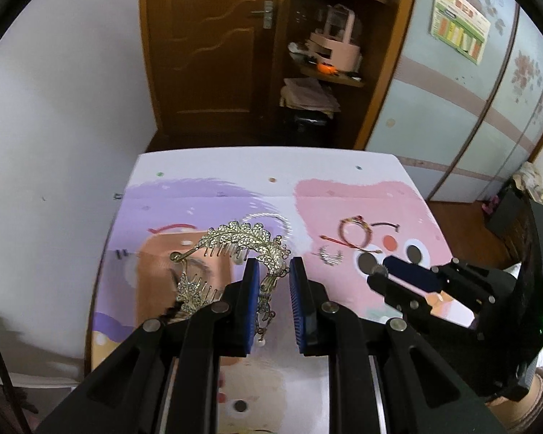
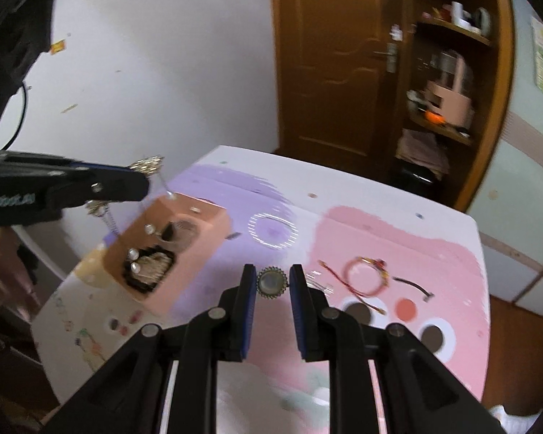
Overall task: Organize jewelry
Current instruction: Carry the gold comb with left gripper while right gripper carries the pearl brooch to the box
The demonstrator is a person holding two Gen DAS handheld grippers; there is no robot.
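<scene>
Left gripper (image 1: 273, 271) gripped the leaf hair comb (image 1: 242, 238), above pink box (image 2: 166, 249) | right gripper (image 2: 270, 282) held round brooch (image 2: 271, 284), box to its left, nearer left gripper.

The left tongs (image 1: 274, 271) were closed on the gold hair comb (image 1: 235, 242), holding it aloft. The right tongs (image 2: 270, 282) gripped a round brooch (image 2: 270, 283) between their blue pads, held low over the worktop (image 2: 344, 199).

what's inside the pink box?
The right wrist view shows the pink box open-topped, with two dark compartments. The nearer one holds pale pearl-like beads on gold jewelry. The farther one's contents are blurred. Anything underneath is covered.
</scene>
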